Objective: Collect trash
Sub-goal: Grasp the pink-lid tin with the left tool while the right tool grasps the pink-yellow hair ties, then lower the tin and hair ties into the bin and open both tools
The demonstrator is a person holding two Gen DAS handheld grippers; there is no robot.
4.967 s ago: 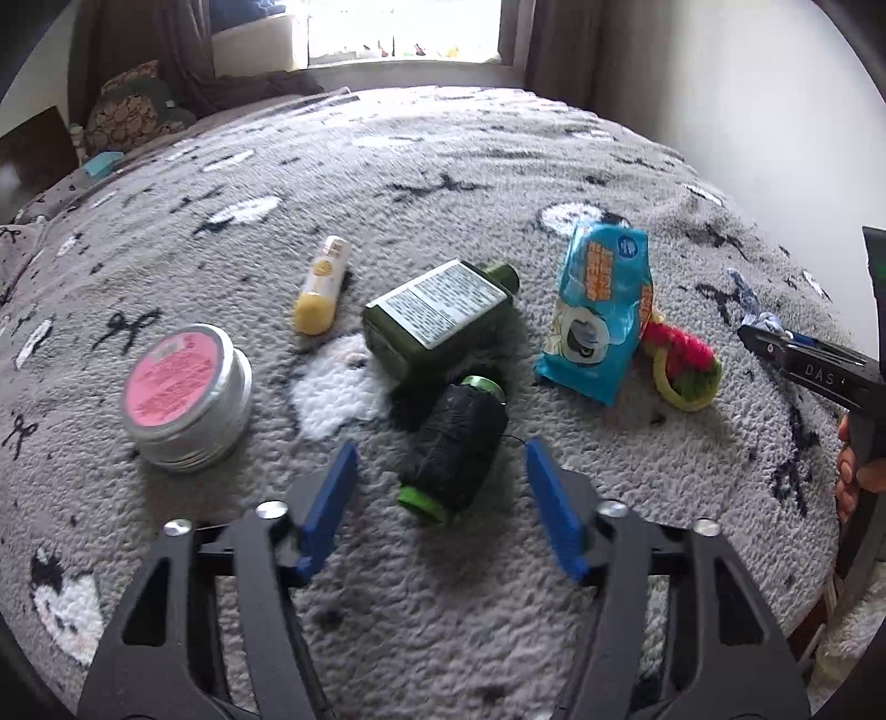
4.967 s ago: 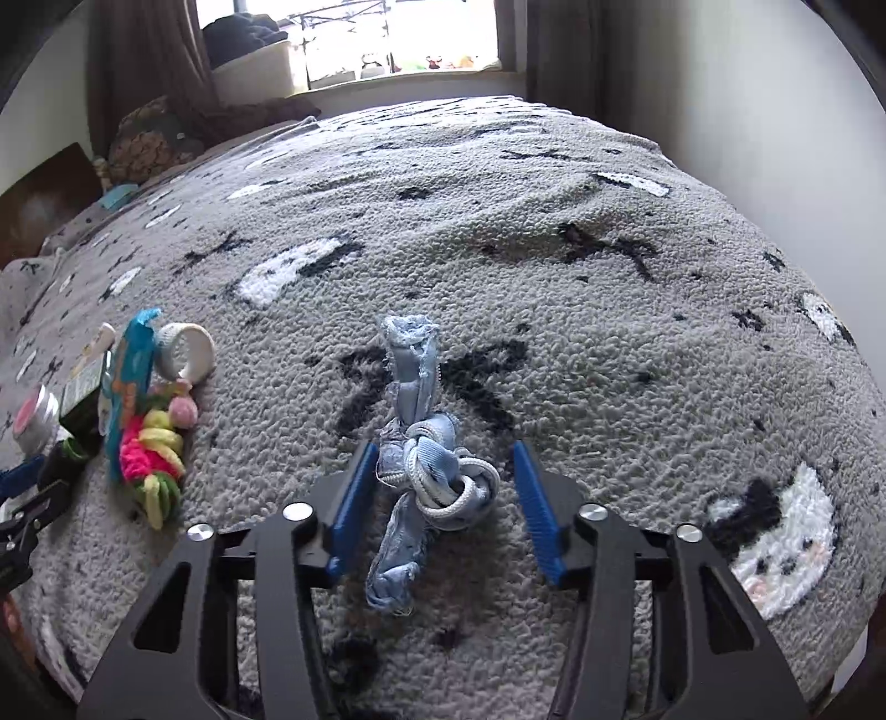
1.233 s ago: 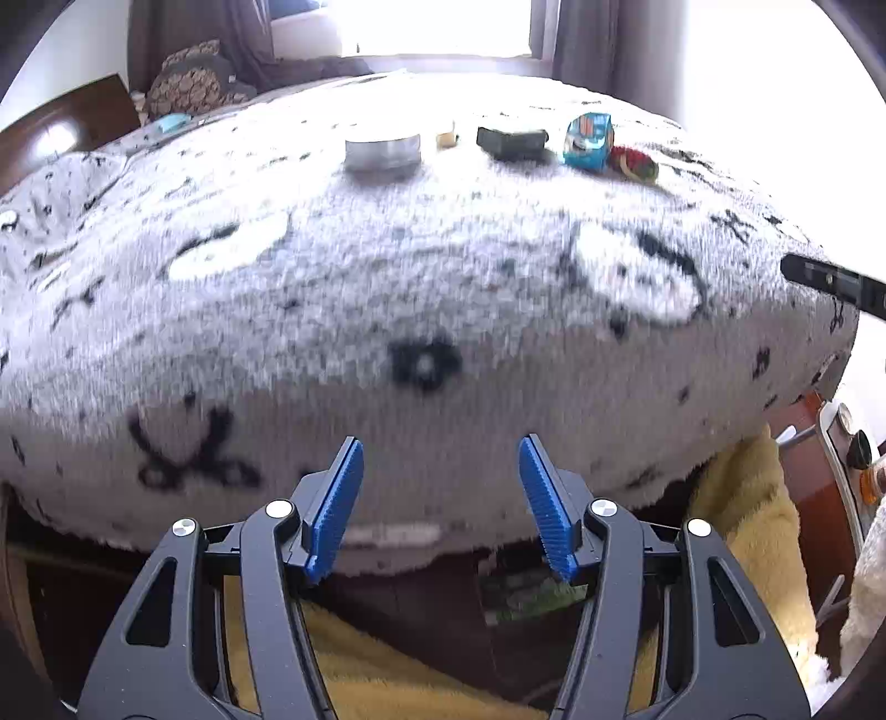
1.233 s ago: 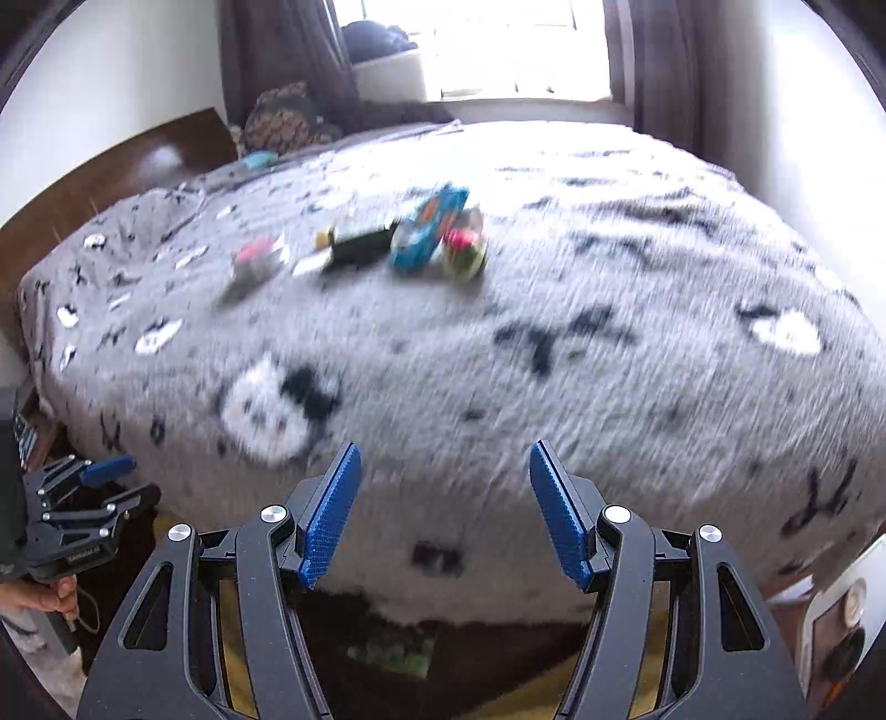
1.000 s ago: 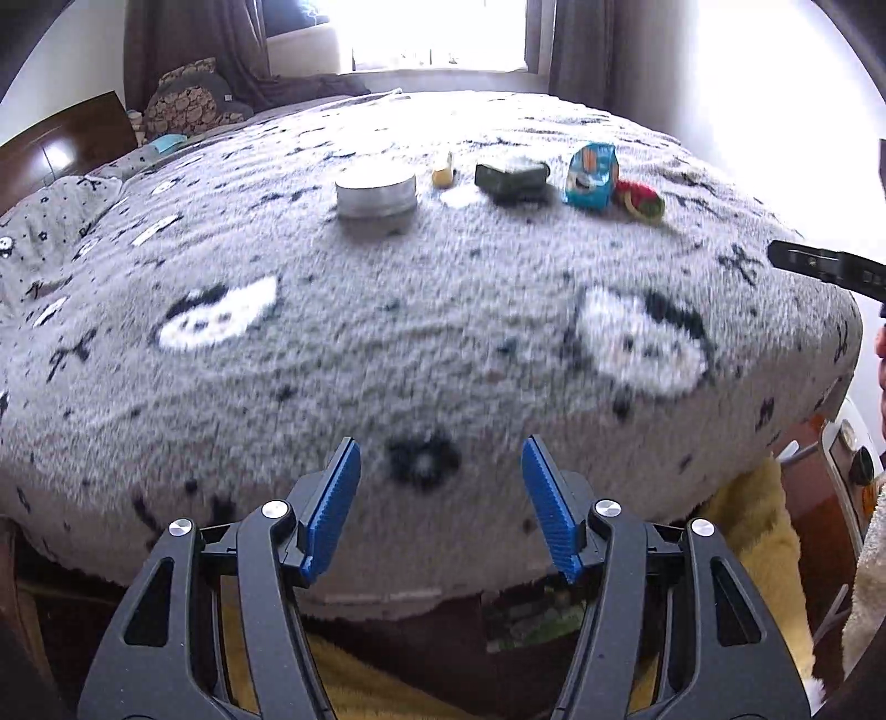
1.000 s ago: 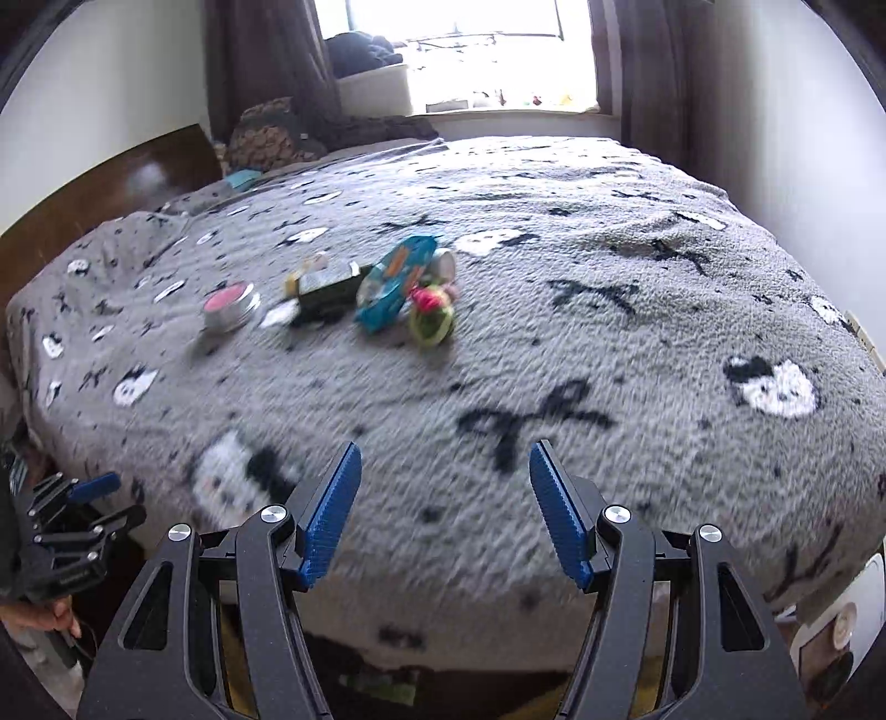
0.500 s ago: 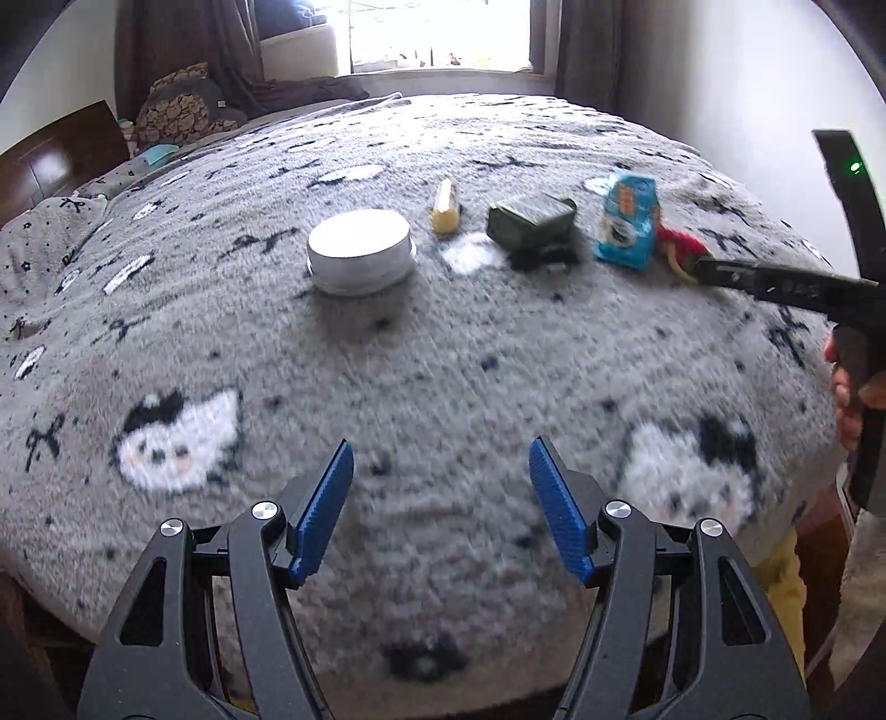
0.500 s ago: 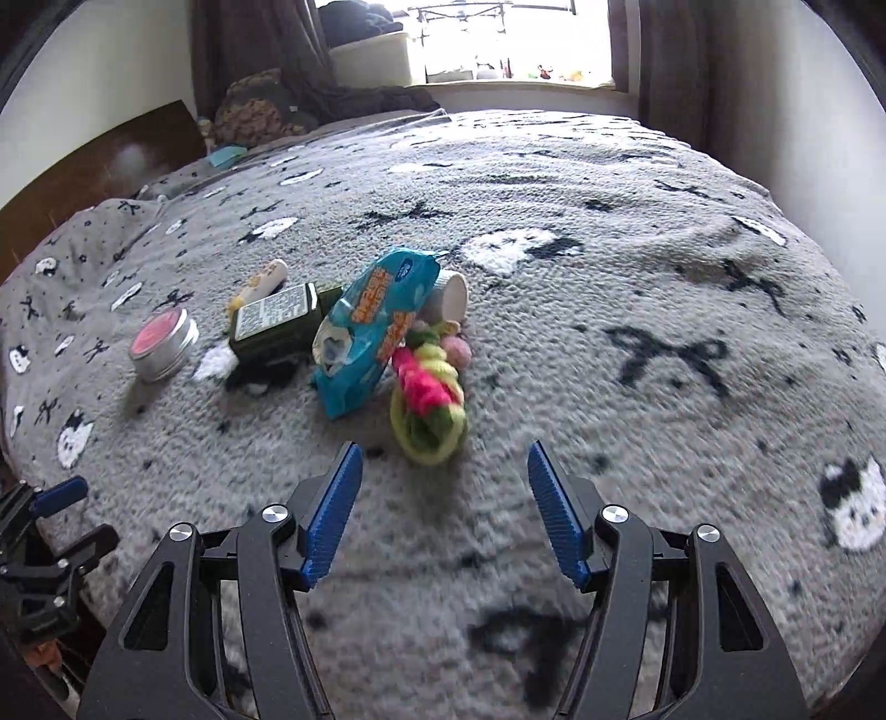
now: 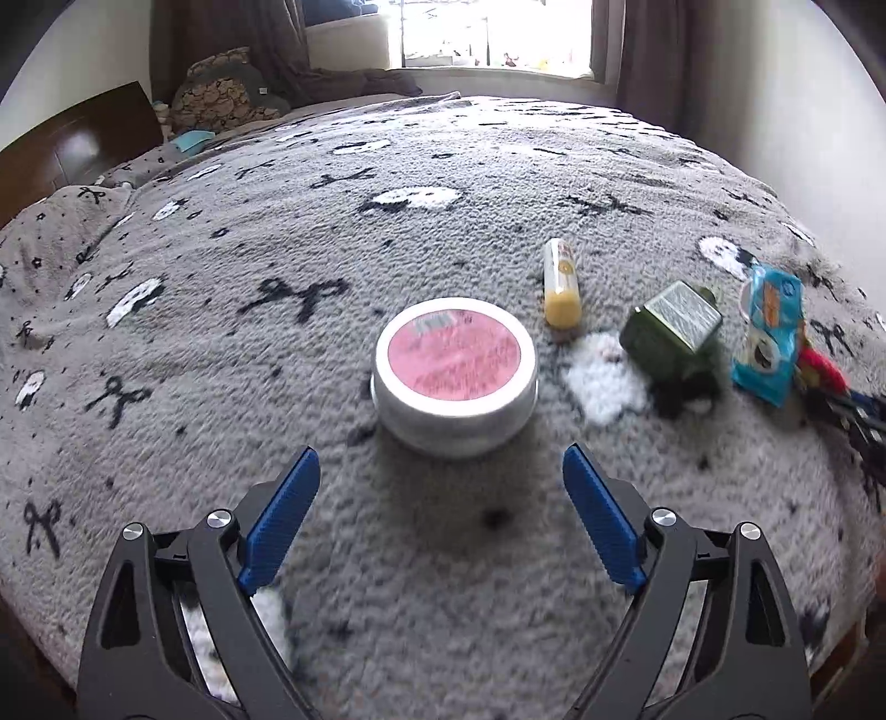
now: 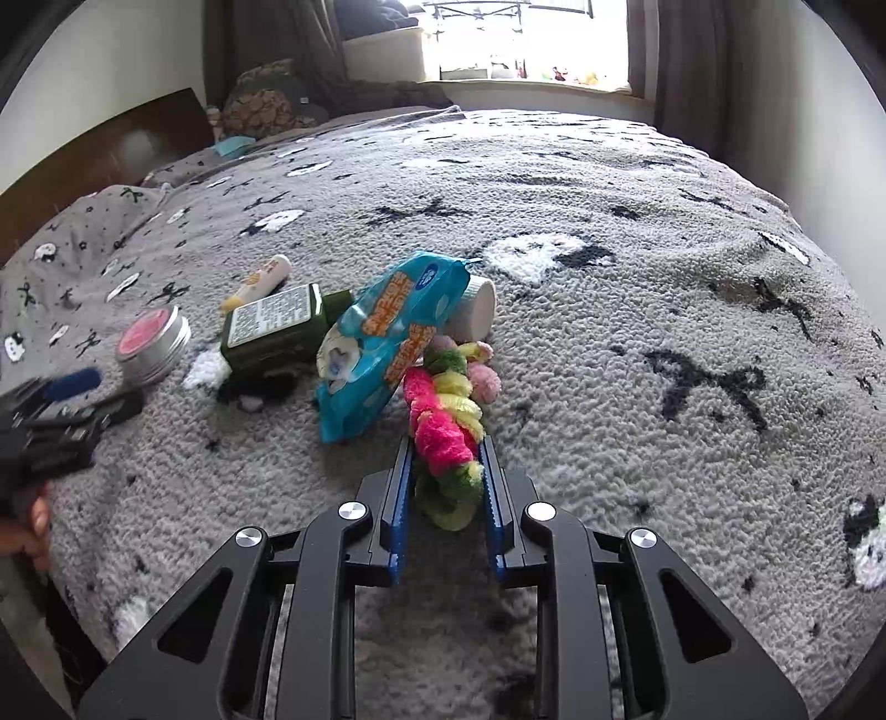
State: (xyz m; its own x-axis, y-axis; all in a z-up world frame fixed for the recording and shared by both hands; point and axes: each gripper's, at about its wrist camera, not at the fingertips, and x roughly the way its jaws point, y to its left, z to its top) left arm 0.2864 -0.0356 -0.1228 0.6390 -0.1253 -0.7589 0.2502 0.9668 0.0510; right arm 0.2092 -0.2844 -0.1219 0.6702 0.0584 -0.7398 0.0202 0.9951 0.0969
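Observation:
A round tin with a pink lid [image 9: 455, 375] sits on the grey blanket just ahead of my open left gripper [image 9: 440, 487]. To its right lie a yellow lip balm tube [image 9: 561, 276], a green bottle [image 9: 673, 331] and a blue wipes packet [image 9: 767, 338]. In the right wrist view my right gripper [image 10: 447, 443] is shut on a fuzzy pink, yellow and green scrunchie [image 10: 446, 429] lying on the blanket. The blue wipes packet [image 10: 387, 332], a white cap [image 10: 477, 314], the green bottle [image 10: 277, 327], the tin [image 10: 152, 343] and the lip balm [image 10: 260, 282] lie just beyond it.
The grey patterned blanket [image 9: 332, 232] covers the whole bed. A dark wooden headboard [image 10: 105, 160] and pillows [image 9: 221, 105] are at the far left, a window [image 9: 493, 33] at the back. The left gripper shows at the left edge of the right wrist view [image 10: 61, 410].
Both grippers have moved up from below the bed edge and in over the blanket. The left one has come close to the tin. The right one has closed on the scrunchie.

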